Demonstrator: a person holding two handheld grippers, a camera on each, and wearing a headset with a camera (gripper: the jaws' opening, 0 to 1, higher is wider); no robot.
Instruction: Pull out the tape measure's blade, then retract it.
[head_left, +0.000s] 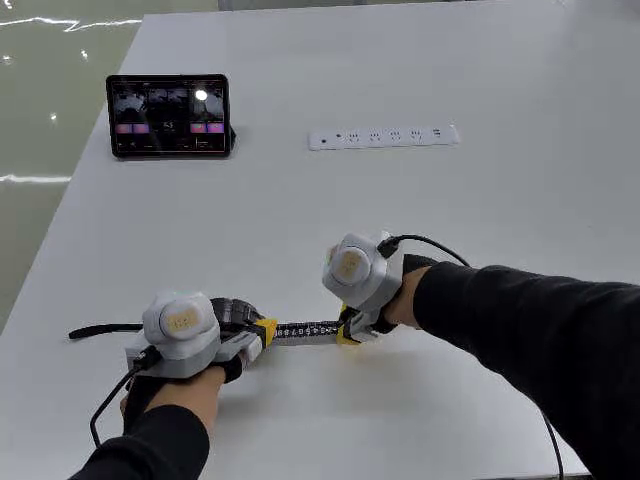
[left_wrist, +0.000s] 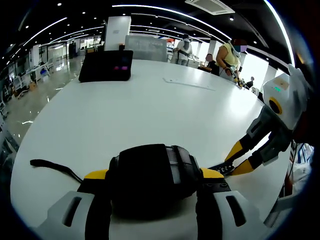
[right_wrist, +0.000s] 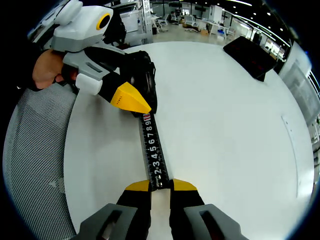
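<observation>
Black tape measure case (left_wrist: 150, 180) rests on the white table (head_left: 420, 60), clamped between the jaws of the left gripper (head_left: 256, 334). Its blade (right_wrist: 152, 150) extends a short way to the right gripper (right_wrist: 161, 186), whose jaws are pinched narrow on the blade's end. A tablet (head_left: 168, 115) and a power strip (head_left: 385, 136) lie well apart, on the far side.

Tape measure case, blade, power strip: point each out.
tape measure case (left_wrist: 150, 175), left gripper view, middle of black body.
blade (right_wrist: 153, 155), right gripper view, numbered stretch.
power strip (head_left: 384, 137), head view, middle of top face.
</observation>
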